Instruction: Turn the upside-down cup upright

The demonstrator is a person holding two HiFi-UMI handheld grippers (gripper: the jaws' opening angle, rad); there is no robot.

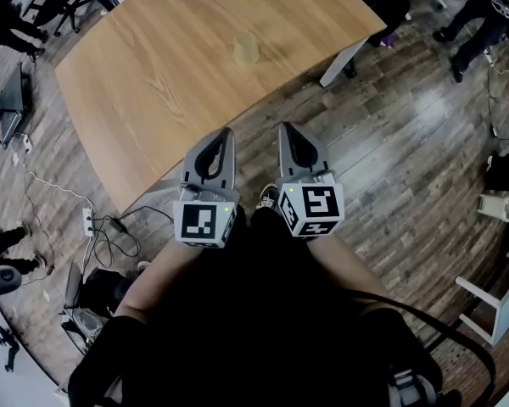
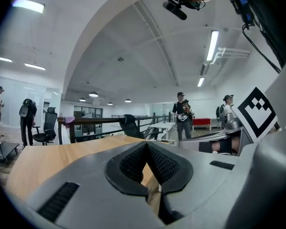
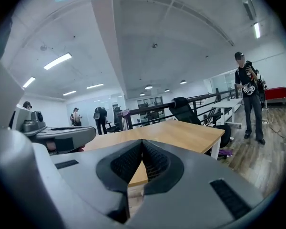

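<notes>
A pale, see-through cup point(image 1: 246, 49) stands on the wooden table point(image 1: 153, 100), far side of the middle; whether its mouth faces up or down I cannot tell. My left gripper point(image 1: 227, 132) and right gripper point(image 1: 285, 129) are side by side, both shut and empty, their tips just short of the table's near edge. In the left gripper view the left gripper point(image 2: 147, 144) has its pads pressed together, with the table point(image 2: 47, 159) beyond. The right gripper point(image 3: 142, 141) likewise shows its jaws together in front of the table point(image 3: 181, 132). The cup is hidden in both gripper views.
Dark wood floor point(image 1: 407, 159) surrounds the table. Cables and a power strip point(image 1: 89, 223) lie at the left. Office chairs point(image 3: 186, 111) and railings stand behind the table. People stand at a distance point(image 3: 250, 94) point(image 2: 182, 116). A white chair frame point(image 1: 492, 303) is at the right.
</notes>
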